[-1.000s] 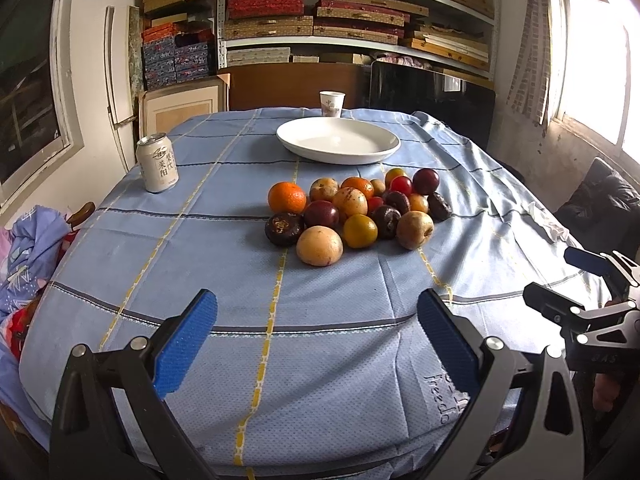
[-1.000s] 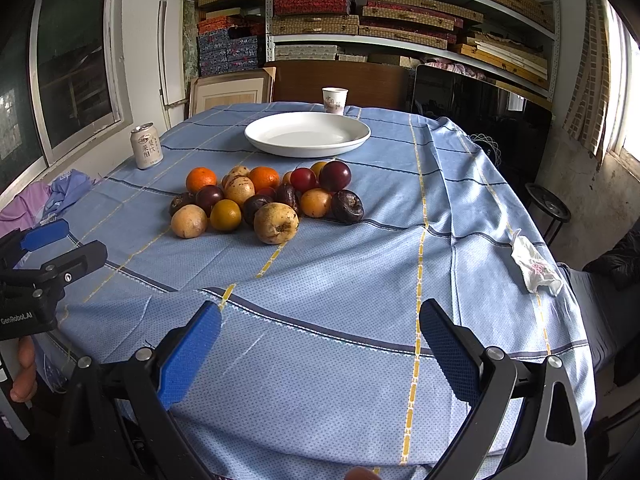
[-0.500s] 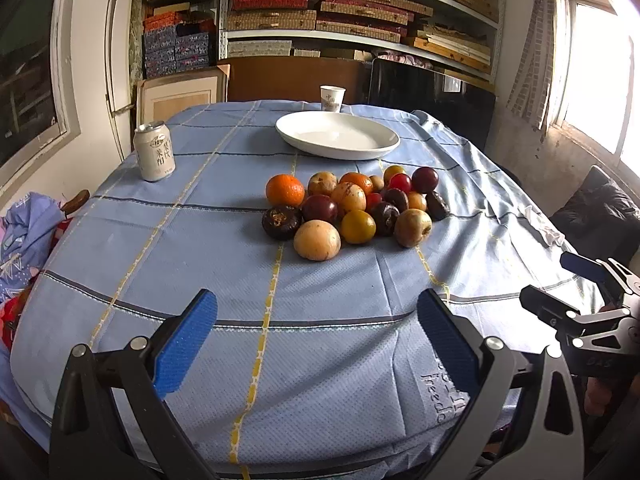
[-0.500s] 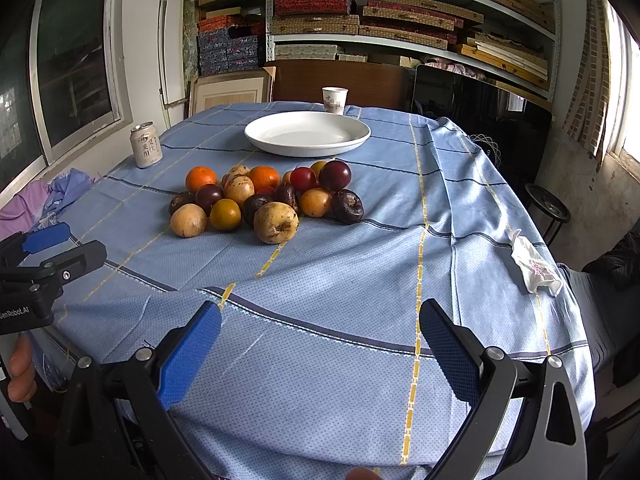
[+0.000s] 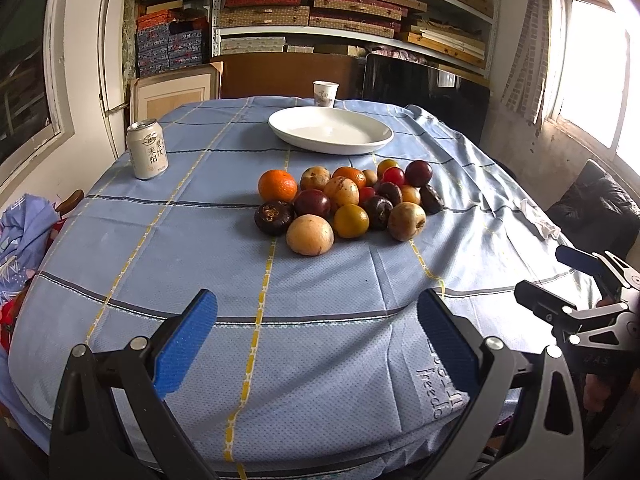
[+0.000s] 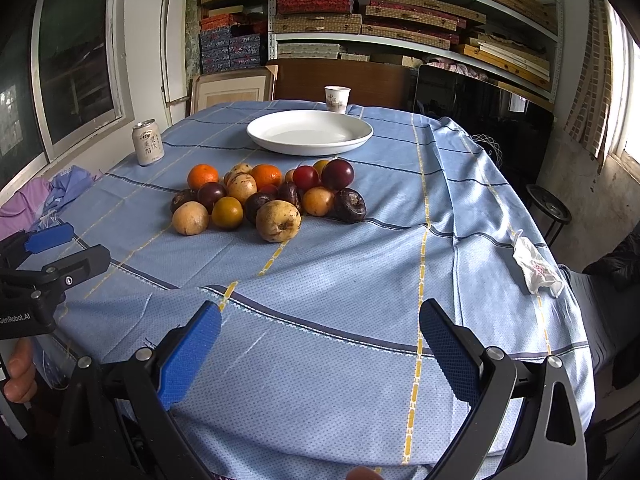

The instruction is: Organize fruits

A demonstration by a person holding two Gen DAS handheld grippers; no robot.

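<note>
The pile of fruits (image 5: 346, 204) lay in the middle of the left wrist frame, on the blue tablecloth (image 5: 200, 264), with the pieces touching one another: oranges, dark plums, wrinkled dark passion fruits and pale brown pears. The nearest pear (image 5: 310, 235) sat at the front edge of the heap, free on its near side, and looked the easiest first pick. These were round, fairly firm and light things, I judged, likely to roll when nudged and to bruise under a hard squeeze, so a grip across the widest part with gentle pressure seemed right. Above the pile in the frame stood the empty white plate (image 5: 330, 129), probably the destination. A drink can (image 5: 147, 149) stood at upper left and a paper cup (image 5: 325, 92) behind the plate. The left gripper (image 5: 316, 336) hung at the bottom of its frame with jaws wide apart and nothing between them; the right gripper (image 6: 320, 344) was likewise spread and empty, well short of the fruit.
</note>
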